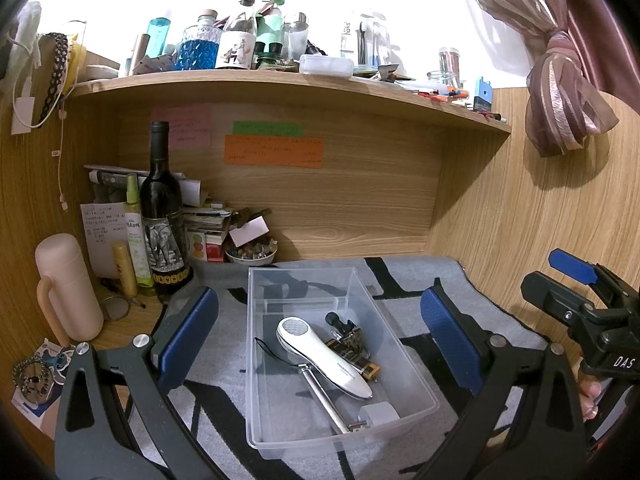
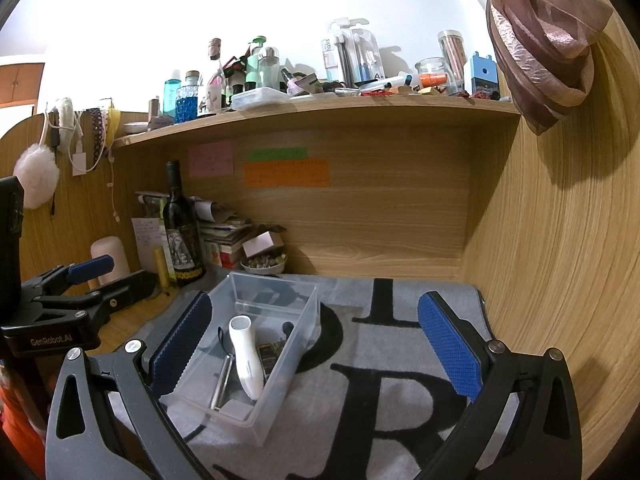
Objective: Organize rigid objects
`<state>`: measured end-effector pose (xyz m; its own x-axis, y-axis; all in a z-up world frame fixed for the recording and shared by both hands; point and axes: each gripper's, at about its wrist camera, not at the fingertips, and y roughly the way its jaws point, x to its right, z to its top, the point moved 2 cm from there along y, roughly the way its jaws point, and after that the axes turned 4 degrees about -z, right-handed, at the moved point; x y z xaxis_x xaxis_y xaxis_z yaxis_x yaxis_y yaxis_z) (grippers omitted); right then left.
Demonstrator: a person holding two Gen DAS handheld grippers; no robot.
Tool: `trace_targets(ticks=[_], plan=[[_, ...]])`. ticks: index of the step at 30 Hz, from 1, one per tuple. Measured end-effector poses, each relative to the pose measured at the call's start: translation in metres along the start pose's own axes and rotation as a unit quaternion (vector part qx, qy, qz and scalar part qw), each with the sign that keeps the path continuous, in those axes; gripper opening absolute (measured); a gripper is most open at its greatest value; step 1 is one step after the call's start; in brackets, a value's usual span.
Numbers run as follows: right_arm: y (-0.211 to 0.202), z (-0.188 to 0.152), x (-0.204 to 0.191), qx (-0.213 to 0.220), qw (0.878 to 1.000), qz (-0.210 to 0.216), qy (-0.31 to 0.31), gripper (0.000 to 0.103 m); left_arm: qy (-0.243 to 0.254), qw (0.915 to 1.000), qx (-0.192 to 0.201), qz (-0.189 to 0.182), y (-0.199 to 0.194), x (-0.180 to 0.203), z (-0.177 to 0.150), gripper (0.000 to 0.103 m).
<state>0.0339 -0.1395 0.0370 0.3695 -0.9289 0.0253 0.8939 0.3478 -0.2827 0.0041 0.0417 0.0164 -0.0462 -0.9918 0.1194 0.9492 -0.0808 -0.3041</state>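
Blue-padded fingers [image 1: 188, 336] of the left gripper [image 1: 320, 336] stand wide apart on either side of the clear plastic bin [image 1: 416, 384], gripping nothing. That bin sits on a grey mat with black lettering [image 2: 380, 364] and holds a white handheld device [image 1: 320, 356] lying slantwise, a metal rod [image 1: 326, 396] partly under the device, a dark patterned item [image 1: 352, 344] beside the device toward the bin's right wall, and a small white block [image 1: 384, 414] at the near wall. To the right of the bin, the right gripper [image 2: 316, 352] is likewise spread, nothing between its pads. Behind the bin to the left stands a dark wine bottle [image 1: 162, 216], with a small bowl of stones [image 1: 250, 252] between it and the bin's back wall.
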Motion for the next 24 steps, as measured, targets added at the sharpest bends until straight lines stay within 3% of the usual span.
trace_targets(ticks=[24], plan=[[0.0009,-0.0036,-0.0022,-0.004,1.0,-0.003,0.003,0.103,-0.001,1.0,-0.004,-0.005,0.0049,0.0025,-0.0021,0.103]])
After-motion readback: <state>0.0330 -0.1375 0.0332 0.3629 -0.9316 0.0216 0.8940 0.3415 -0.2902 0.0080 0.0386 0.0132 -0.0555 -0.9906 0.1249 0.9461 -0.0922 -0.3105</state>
